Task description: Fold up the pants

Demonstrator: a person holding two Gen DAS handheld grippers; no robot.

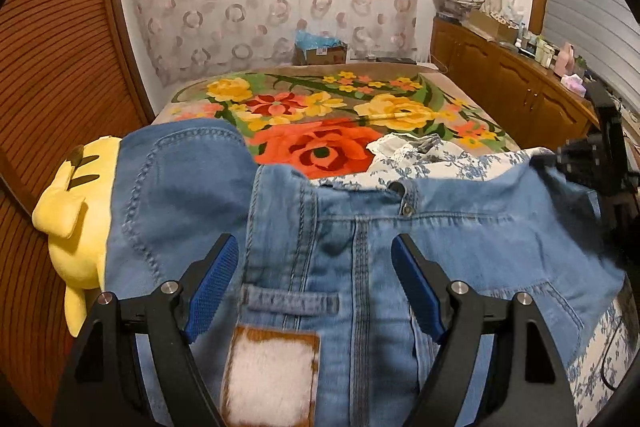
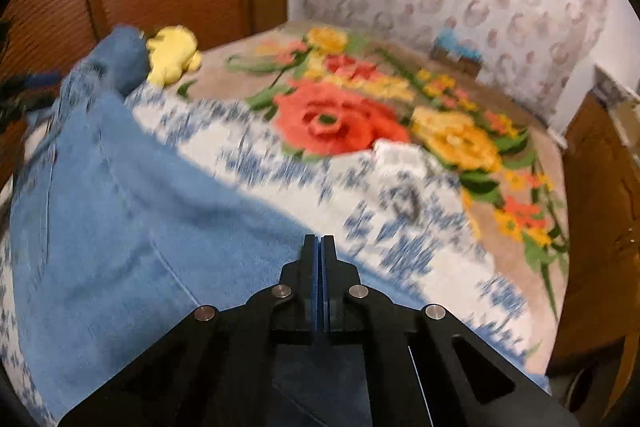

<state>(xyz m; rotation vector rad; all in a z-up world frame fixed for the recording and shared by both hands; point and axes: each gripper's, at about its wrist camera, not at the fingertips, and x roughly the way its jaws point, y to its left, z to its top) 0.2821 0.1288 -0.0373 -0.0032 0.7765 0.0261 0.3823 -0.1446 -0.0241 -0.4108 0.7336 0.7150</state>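
The left tongs (image 1: 314, 261) stand wide open above the pants (image 1: 360, 235), their blue pads (image 1: 212, 283) spread to either side of the waistband area with no cloth between them. The right tongs (image 2: 319, 247) are pressed together with only a thin blue line between the pads; whether a fold of denim is pinched there cannot be told, since the tips sit at the pants' edge and the right wrist view is smeared by blur.

The pants (image 2: 120, 211) are light blue denim, lying on the near part of the bed (image 1: 200, 73) over a white cloth with blue flowers (image 1: 448, 163). From the left wrist, a belt loop, a furry white patch with a brown border (image 1: 272, 375), a metal button and doubled seams show; the lower part is cut off by the frame. One portion rises beside a yellow plush toy (image 1: 76, 227), partly covering it. Beyond lies a floral blanket (image 1: 320, 143). A dark device at the right edge is too blurred to identify.
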